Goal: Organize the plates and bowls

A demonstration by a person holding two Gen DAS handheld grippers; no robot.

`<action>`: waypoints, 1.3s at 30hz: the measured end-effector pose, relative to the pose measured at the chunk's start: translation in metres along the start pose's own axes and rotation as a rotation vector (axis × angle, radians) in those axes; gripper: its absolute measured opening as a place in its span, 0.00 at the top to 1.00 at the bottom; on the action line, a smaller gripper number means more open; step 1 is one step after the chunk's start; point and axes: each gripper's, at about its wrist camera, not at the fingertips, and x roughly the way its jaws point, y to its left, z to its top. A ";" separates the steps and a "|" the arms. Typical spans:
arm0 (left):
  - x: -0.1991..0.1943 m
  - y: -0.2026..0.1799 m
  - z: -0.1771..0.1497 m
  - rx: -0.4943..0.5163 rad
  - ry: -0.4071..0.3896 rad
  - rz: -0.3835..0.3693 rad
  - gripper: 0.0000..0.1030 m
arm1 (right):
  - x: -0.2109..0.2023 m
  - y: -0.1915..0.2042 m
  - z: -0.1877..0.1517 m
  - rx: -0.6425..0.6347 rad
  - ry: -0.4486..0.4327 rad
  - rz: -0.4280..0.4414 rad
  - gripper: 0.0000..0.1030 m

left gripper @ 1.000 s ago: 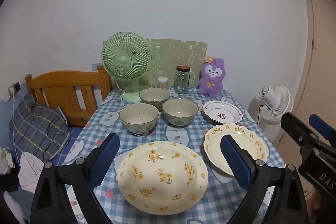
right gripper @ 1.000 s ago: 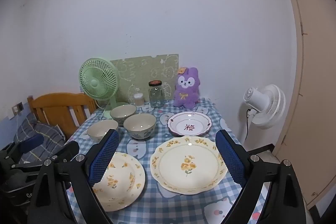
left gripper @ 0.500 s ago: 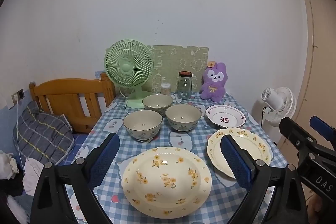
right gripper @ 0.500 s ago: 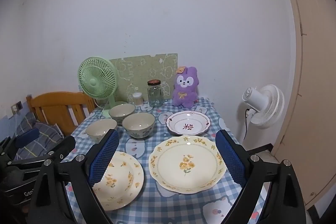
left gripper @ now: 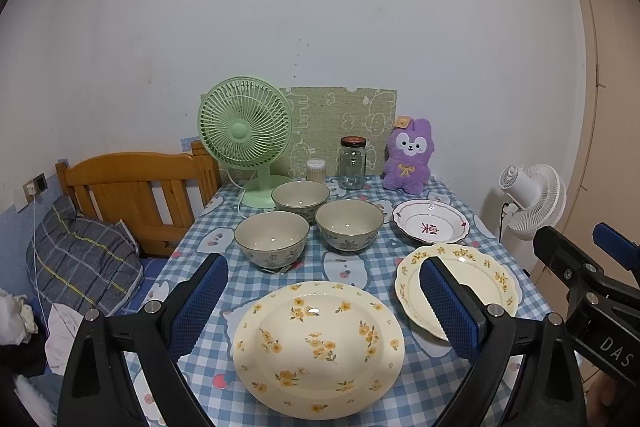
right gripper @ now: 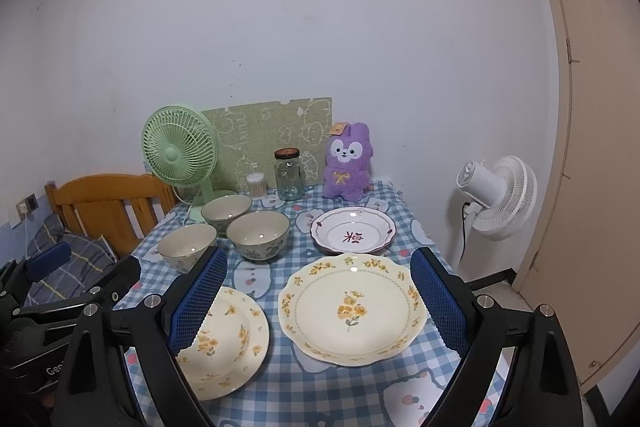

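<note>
Both my grippers, left (left gripper: 320, 301) and right (right gripper: 318, 297), wide open, empty; glossy cream floral plate (left gripper: 318, 349) at 6, three round glazed bowls (left gripper: 349, 225) at 12.

Wall (left gripper: 320, 7): plain white, scuffed.
Door (right gripper: 600, 147): beige, at right.
Bed (left gripper: 132, 187): wooden headboard, left of the table (left gripper: 360, 267).
Fan (right gripper: 500, 203): white, by the door.

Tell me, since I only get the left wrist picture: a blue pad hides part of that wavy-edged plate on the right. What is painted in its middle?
Observer: The right wrist view shows the scalloped plate whole. It has a single yellow flower sprig in its centre.
Operator: I only see a bit of the other tongs. Are they gripping anything?
Observer: No. The right tongs are wide open and hold nothing. That plate lies on the table, seen between their pads.
</note>
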 end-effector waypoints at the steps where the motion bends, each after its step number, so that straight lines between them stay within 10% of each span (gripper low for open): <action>1: 0.000 0.000 0.000 -0.001 -0.001 -0.001 0.05 | 0.000 0.001 0.000 0.001 0.000 0.001 0.08; 39: 0.007 -0.002 -0.002 -0.005 -0.005 -0.013 0.06 | 0.003 -0.002 -0.003 0.021 0.002 0.015 0.08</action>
